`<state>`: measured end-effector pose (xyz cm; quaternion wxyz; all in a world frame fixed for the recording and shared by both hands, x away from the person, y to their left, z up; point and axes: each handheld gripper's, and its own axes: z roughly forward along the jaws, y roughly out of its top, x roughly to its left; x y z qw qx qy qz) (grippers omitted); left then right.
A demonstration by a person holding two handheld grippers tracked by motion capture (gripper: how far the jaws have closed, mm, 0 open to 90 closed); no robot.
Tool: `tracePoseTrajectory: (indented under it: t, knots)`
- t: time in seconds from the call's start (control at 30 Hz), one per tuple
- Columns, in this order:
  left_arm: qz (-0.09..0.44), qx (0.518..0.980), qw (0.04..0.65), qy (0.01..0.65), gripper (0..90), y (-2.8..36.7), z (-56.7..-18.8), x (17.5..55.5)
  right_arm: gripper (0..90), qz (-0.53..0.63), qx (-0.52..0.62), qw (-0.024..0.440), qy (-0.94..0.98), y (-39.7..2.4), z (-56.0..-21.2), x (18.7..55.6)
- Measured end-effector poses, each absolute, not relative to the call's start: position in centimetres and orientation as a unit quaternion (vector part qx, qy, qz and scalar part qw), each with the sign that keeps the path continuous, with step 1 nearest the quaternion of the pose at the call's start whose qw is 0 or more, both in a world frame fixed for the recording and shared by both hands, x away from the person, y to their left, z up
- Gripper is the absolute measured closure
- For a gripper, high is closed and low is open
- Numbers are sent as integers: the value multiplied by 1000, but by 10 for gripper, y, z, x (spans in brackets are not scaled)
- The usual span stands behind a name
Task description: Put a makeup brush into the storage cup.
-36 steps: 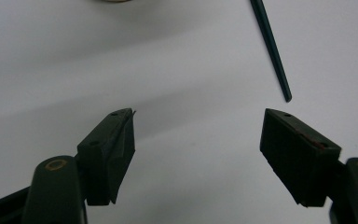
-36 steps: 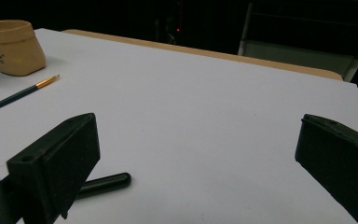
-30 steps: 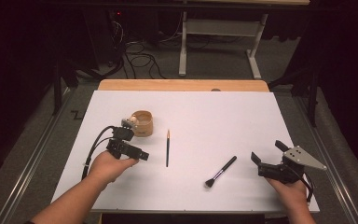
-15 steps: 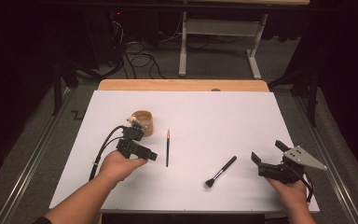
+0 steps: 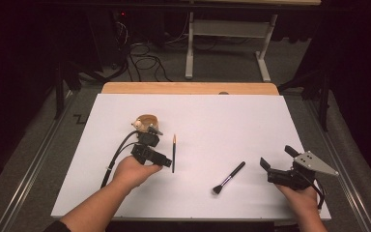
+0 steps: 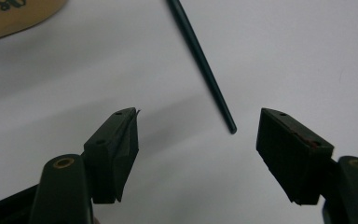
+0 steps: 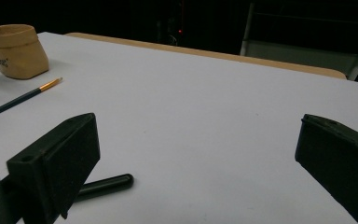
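Observation:
A thin dark paintbrush with a gold ferrule lies on the white table. My left gripper sits just left of its near end, jaws open and just now closing a little. In the left gripper view the brush handle ends just ahead of the gap of the left gripper, touching neither pad. A black makeup brush lies near the middle front. My right gripper rests open to its right, and its own view shows the right gripper with the brush's handle end by one jaw.
A tan leaning cup stands just behind the left gripper, also seen as the cup beside the thin brush. A wooden strip borders the table's far edge. Metal rails run along both sides.
My left hand has carried its gripper to the right, from beside the cup toward the thin brush's near end. The right gripper has stayed where it was.

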<state>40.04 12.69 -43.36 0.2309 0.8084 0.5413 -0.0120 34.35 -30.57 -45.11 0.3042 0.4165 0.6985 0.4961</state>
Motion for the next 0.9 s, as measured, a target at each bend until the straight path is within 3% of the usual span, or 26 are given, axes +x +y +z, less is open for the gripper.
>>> tracePoseTrajectory:
  t: [0.9]
  knots:
    - [-3,808,220,547,393,99,-443,420,6,500,417,300,697,-307,-451,343]
